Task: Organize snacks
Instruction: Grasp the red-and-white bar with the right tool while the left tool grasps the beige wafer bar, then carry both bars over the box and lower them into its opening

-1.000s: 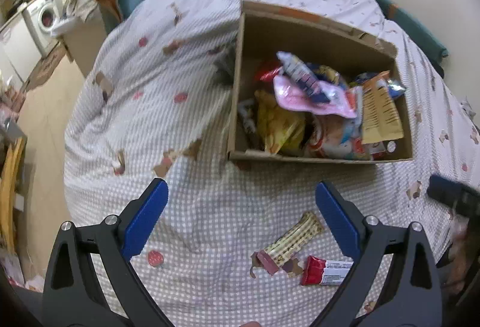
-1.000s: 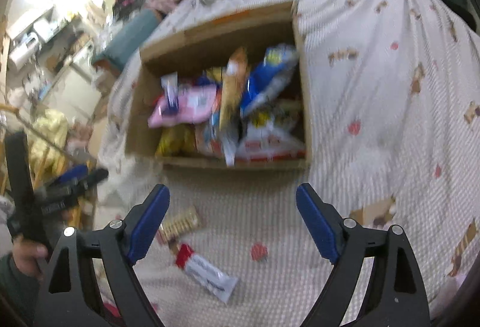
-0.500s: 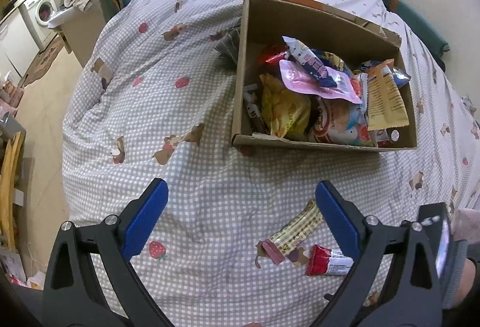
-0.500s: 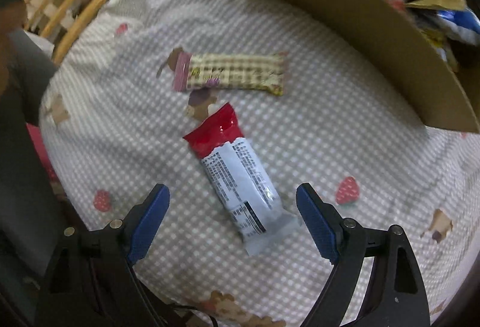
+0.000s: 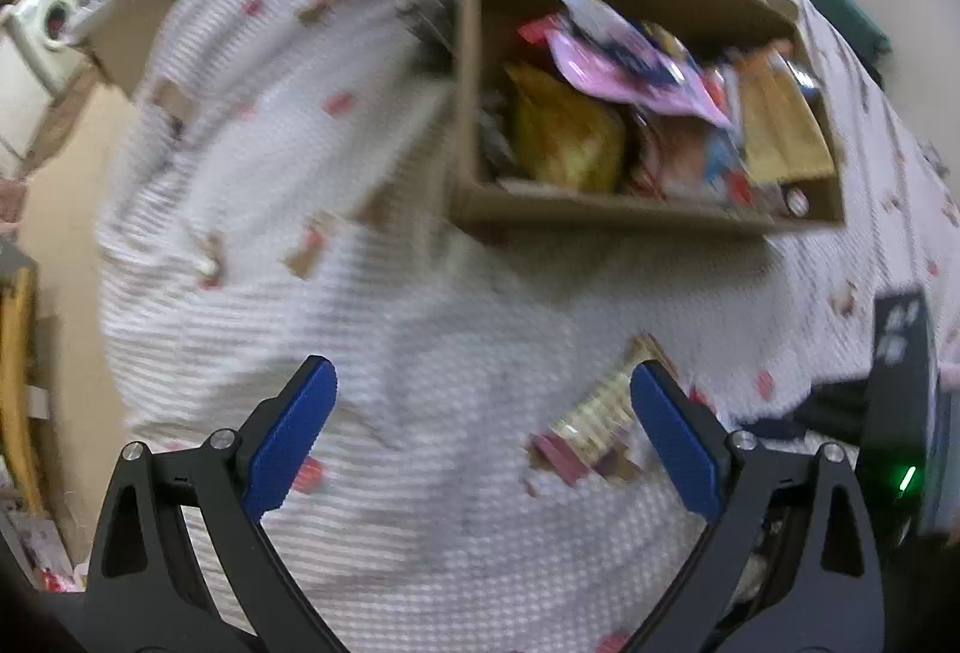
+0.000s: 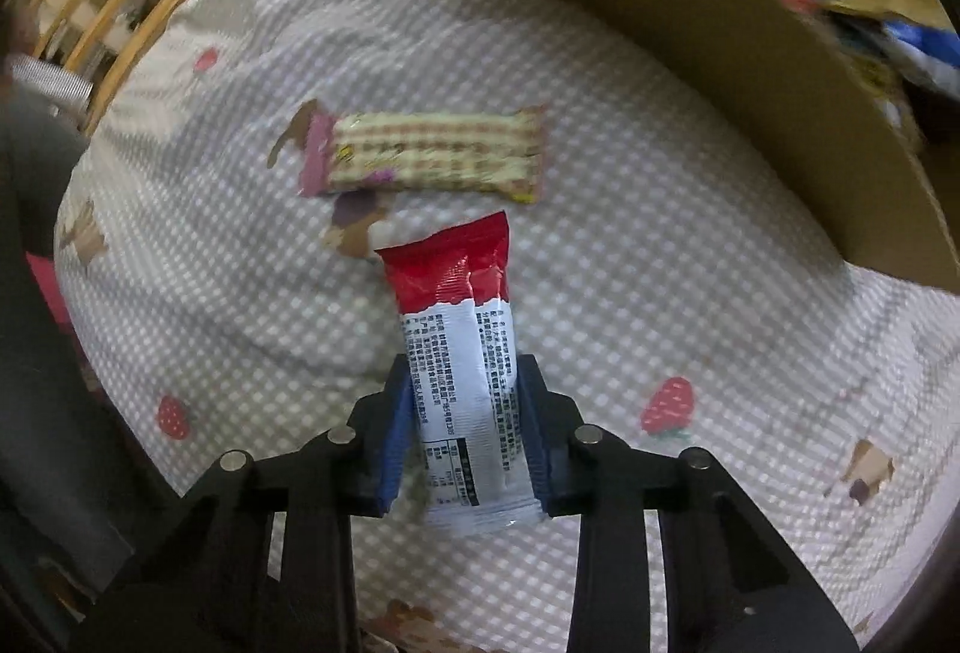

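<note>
1. My right gripper (image 6: 465,401) points almost straight down at the bed; its jaws are closing, and both blue pads already sit against the long sides of the red-and-white snack bar (image 6: 459,353), at its white printed half. The red end sticks out past the fingertips.
2. That bar lies on the checked bedspread (image 6: 630,245), well inside the bed's edge. Its red end comes just short of the cream wafer bar (image 6: 432,155), which lies crosswise beyond it.
3. The cardboard box (image 6: 690,29) stands to the upper right in the right wrist view, its near wall rising from the bedspread, with bare cloth between wall and wafer.
4. My left gripper (image 5: 483,401) hangs above the bed with jaws wide apart and nothing between them. Its view is blurred.
5. From there the wafer bar (image 5: 594,413) lies just inside the right finger, with open bedspread ahead up to the box's front wall (image 5: 600,212).
6. Snack bags fill the box to the rim.
7. The bed's left edge drops to the floor (image 5: 66,185).
</note>
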`<state>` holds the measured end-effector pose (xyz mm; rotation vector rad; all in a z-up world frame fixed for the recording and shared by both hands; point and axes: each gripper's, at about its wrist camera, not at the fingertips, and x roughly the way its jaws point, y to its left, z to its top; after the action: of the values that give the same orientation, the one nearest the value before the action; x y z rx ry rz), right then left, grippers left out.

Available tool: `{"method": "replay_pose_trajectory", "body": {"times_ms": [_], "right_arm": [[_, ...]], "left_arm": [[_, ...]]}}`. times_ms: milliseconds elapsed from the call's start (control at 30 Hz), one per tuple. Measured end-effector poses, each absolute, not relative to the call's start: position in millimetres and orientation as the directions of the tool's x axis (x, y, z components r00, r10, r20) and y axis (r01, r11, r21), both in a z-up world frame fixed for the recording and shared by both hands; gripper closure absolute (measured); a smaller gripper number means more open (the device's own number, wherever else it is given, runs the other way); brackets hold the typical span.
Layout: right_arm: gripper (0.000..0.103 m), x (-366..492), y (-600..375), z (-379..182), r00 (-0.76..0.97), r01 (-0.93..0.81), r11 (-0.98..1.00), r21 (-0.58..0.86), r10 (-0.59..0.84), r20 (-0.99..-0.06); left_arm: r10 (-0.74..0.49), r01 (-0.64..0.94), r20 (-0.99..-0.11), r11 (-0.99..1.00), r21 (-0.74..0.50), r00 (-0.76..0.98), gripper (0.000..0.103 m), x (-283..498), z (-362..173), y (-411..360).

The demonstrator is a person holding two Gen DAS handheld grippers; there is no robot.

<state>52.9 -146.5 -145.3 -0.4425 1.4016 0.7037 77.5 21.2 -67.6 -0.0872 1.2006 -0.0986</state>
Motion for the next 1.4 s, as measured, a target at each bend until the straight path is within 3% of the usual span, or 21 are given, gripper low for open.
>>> {"method": "replay_pose_trajectory", "body": {"times_ms": [167,367,567,600,667,867,1100,1400], "right_arm": [[0.069,75.7,-183.8,-119.3,0.093,-0.528,0.828,0.186,0.275,-0.957],[0.069,86.5,-215.0,-99.2,0.174,-0.431,0.875,0.220,0.319,-0.932],[0.069,80.8,-236.9,-90.4,0.204,-0.395,0.887,0.240,0.339,-0.918],[0.069,77.7,-238.1,-89.6,0.203,-0.391,0.888,0.241,0.339,-0.919],[0.069,74.3,-244.0,-88.2,0.200,-0.384,0.890,0.244,0.338,-0.920],[0.069,70.3,-247.1,-91.9,0.195,-0.382,0.894,0.234,0.326,-0.925],[0.069,76.1,-230.4,-101.7,0.198,-0.385,0.896,0.222,0.315,-0.928],[0.069,71.3,-234.0,-102.3,0.205,-0.376,0.903,0.209,0.301,-0.931]], "left_arm": [[-0.138,0.154,-0.942,0.984,-0.095,0.306,0.007,73.6,-81.5,-13.9],[-0.171,0.276,-0.966,0.954,-0.113,0.194,0.035,78.4,-110.2,-50.7],[-0.151,0.337,-0.978,0.937,-0.094,0.146,0.043,84.9,-129.9,-74.2],[-0.142,0.339,-0.978,0.937,-0.083,0.152,0.053,86.2,-131.3,-76.2],[-0.120,0.342,-0.980,0.938,-0.060,0.157,0.063,88.1,-134.6,-79.2],[-0.116,0.346,-0.982,0.936,-0.058,0.151,0.066,96.7,-143.0,-85.4],[-0.120,0.342,-0.976,0.938,-0.051,0.184,0.077,94.0,-144.2,-91.9],[-0.092,0.141,-0.960,0.988,-0.056,0.265,0.080,100.1,-129.0,-52.6]]}}
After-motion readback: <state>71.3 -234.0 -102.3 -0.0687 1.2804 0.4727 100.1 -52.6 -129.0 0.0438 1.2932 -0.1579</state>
